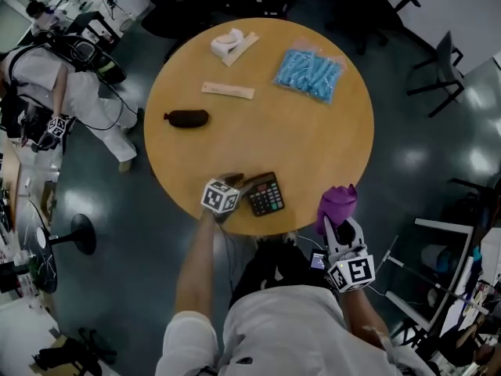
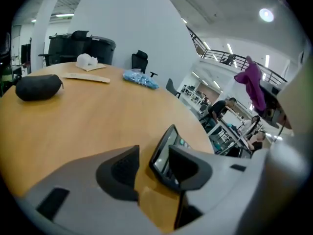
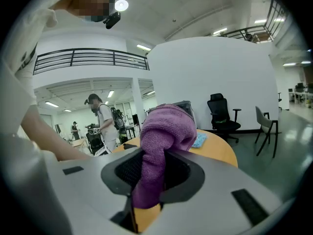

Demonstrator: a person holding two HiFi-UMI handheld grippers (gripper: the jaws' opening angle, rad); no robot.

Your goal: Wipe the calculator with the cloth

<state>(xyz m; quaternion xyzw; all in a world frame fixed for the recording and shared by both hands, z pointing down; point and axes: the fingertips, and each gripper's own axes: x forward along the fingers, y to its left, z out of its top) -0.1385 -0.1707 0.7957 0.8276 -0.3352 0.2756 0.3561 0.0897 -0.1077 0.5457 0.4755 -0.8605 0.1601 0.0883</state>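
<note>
A black calculator (image 1: 266,194) lies near the front edge of the round wooden table (image 1: 313,139). My left gripper (image 1: 236,182) is at its left side. In the left gripper view the jaws of that gripper (image 2: 154,169) stand open. The calculator's edge (image 2: 163,155) sits between them, with a gap to the left finger (image 2: 120,173). My right gripper (image 1: 341,229) hovers off the table's front right edge, shut on a purple cloth (image 1: 338,203). In the right gripper view the cloth (image 3: 164,131) bulges up out of that gripper (image 3: 154,173).
Farther back on the table are a black pouch (image 1: 188,118), a flat wooden strip (image 1: 228,91), a white object (image 1: 228,44) and a blue packet (image 1: 309,74). A person (image 1: 55,77) stands at the left of the table. Office chairs (image 1: 438,69) stand around it.
</note>
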